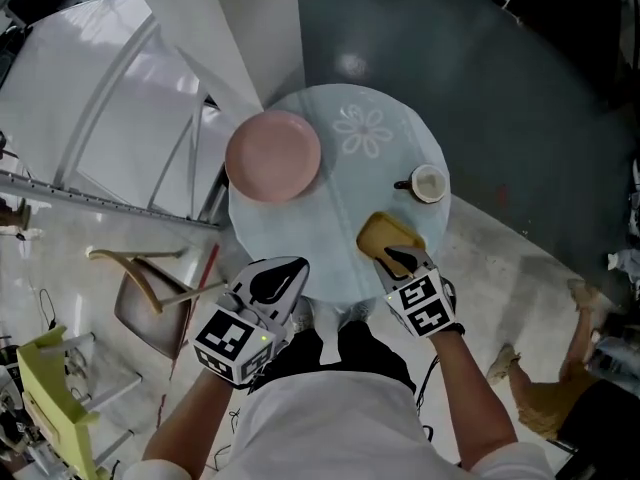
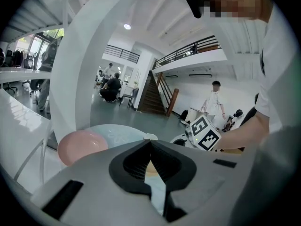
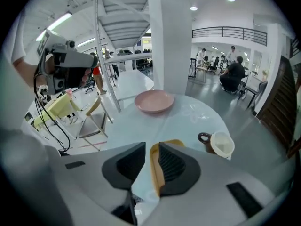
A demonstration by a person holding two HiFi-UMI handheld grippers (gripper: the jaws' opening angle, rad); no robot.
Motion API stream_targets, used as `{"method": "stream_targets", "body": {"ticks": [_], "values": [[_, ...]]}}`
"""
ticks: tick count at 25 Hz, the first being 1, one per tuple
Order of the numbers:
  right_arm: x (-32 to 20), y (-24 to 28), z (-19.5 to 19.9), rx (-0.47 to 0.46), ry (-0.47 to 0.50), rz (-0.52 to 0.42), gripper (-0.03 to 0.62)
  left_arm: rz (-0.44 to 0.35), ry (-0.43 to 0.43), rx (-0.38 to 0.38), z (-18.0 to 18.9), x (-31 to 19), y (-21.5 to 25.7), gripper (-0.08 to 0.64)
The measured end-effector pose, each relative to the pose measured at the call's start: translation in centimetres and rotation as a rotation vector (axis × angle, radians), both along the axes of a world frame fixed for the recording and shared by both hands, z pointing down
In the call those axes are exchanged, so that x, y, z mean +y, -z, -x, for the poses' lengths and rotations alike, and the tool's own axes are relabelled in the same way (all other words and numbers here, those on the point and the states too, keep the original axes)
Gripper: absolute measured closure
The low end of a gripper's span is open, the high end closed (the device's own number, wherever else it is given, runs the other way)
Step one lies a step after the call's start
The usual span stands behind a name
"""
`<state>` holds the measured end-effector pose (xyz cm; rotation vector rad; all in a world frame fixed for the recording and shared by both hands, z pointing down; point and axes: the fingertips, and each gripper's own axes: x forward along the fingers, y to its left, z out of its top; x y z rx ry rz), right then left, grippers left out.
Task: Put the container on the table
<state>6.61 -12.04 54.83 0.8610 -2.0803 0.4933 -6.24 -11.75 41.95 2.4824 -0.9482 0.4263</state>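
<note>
The yellow container rests on the round pale-blue table close to its near right edge. My right gripper stands over the container's near rim. In the right gripper view the jaws are open. The container's wall stands between them against the right pad, with a strip of table showing beside the left pad. My right gripper looks across the table. My left gripper hovers at the table's near left edge, its jaws shut and holding nothing.
A pink plate sits at the table's far left, and a white cup with a brown handle at the right. A wooden chair and a yellow-green chair stand on the floor to the left. White stair rails rise behind them.
</note>
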Motion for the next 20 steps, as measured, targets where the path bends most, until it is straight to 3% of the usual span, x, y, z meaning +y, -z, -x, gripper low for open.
{"method": "stream_targets", "body": {"ticks": [20], "values": [[0.5, 11.6, 1.8, -0.161, -0.056, -0.242, 0.546, -0.098, -0.023, 0.022, 0.1, 0.6, 4.0, 0.538]]}}
